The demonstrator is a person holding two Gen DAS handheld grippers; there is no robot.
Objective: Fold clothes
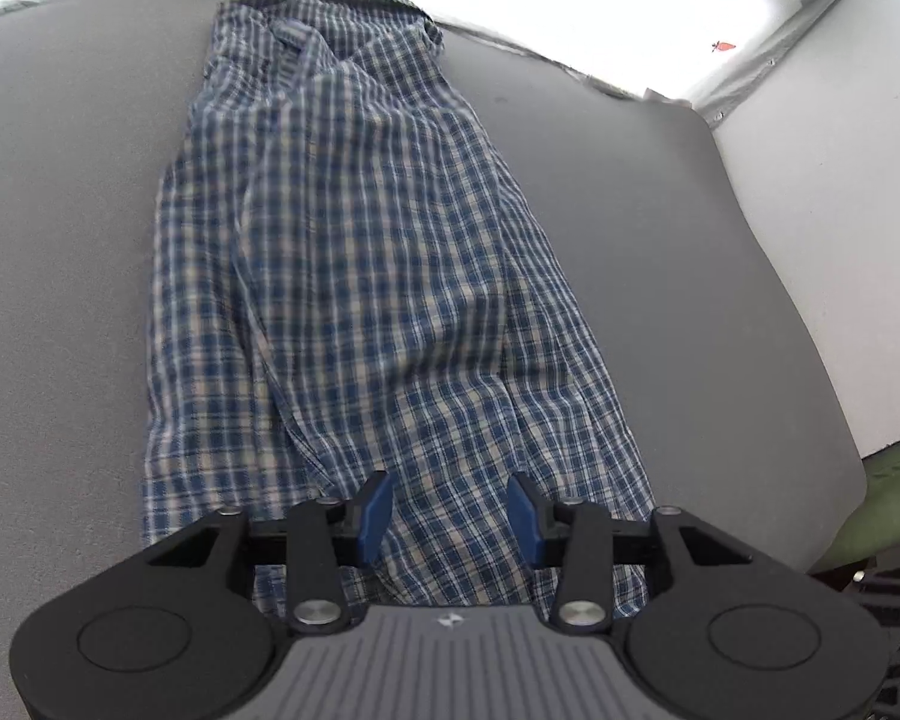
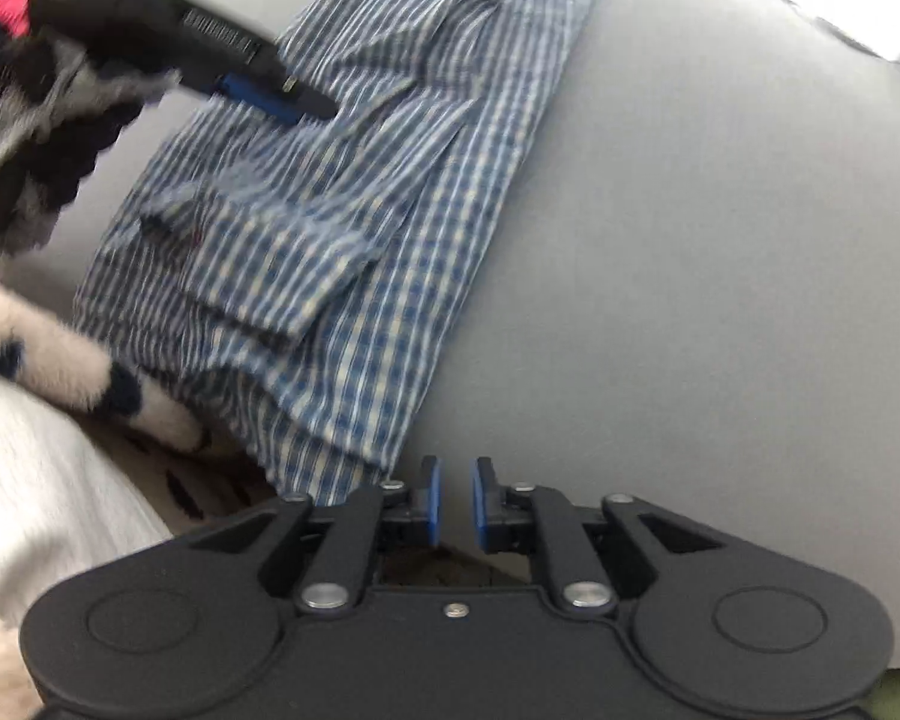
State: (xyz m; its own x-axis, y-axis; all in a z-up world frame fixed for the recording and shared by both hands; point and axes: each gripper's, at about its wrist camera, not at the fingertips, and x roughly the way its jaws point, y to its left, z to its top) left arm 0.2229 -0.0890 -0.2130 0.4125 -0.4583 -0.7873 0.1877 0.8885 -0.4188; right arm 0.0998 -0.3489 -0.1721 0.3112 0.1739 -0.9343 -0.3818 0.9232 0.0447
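Plaid shirt folded lengthwise on grey counter
L gripper fingers apart over shirt hem; R gripper fingers slightly apart, empty, beside hem

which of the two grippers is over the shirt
The left gripper, open above the plaid shirt hem. The right gripper sits open over bare grey table beside it.

My left wrist view looks down the length of the plaid shirt from its near end, low and close. My right wrist view faces the worktop from the shirt's side. Both share the shirt and worktop.
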